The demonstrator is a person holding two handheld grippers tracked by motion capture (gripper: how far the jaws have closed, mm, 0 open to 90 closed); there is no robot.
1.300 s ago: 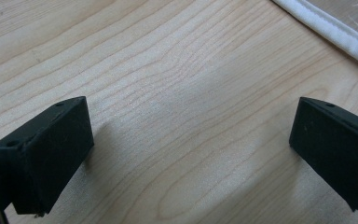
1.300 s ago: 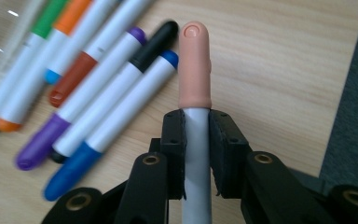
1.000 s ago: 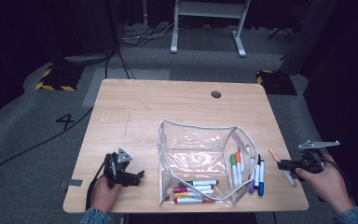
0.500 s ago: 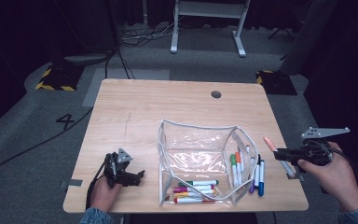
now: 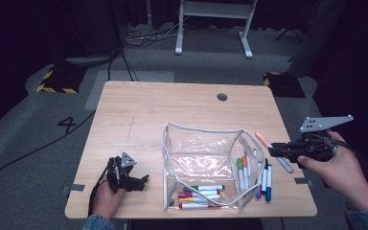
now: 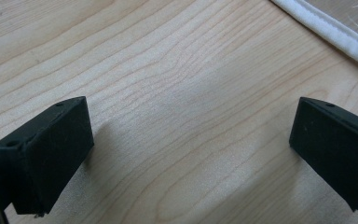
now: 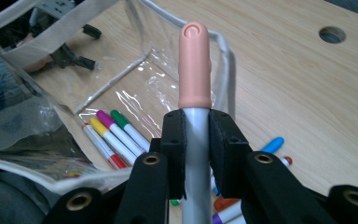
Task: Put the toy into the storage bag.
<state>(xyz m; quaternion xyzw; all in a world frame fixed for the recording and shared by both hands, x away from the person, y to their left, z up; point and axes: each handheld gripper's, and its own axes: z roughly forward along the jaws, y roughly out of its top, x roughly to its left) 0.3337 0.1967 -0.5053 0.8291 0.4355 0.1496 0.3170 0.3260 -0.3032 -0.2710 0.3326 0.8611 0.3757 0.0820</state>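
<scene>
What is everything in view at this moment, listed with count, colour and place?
Table: one, light wood, centre of the high view, with a round hole near its far edge.
Pouch: one, clear plastic with white edging, open on the table's near half.
Markers in the pouch: several, caps green, yellow, magenta, red, along its near side.
Loose markers: several, caps green, orange, purple, blue, on the table right of the pouch.
Held marker: one, grey barrel with peach cap, above the table's right edge.
Desk frame: one, white, on the floor beyond the table.
Left gripper: black, jaws open, low over the table's near left.
Right gripper: black, jaws shut on the held marker.
</scene>
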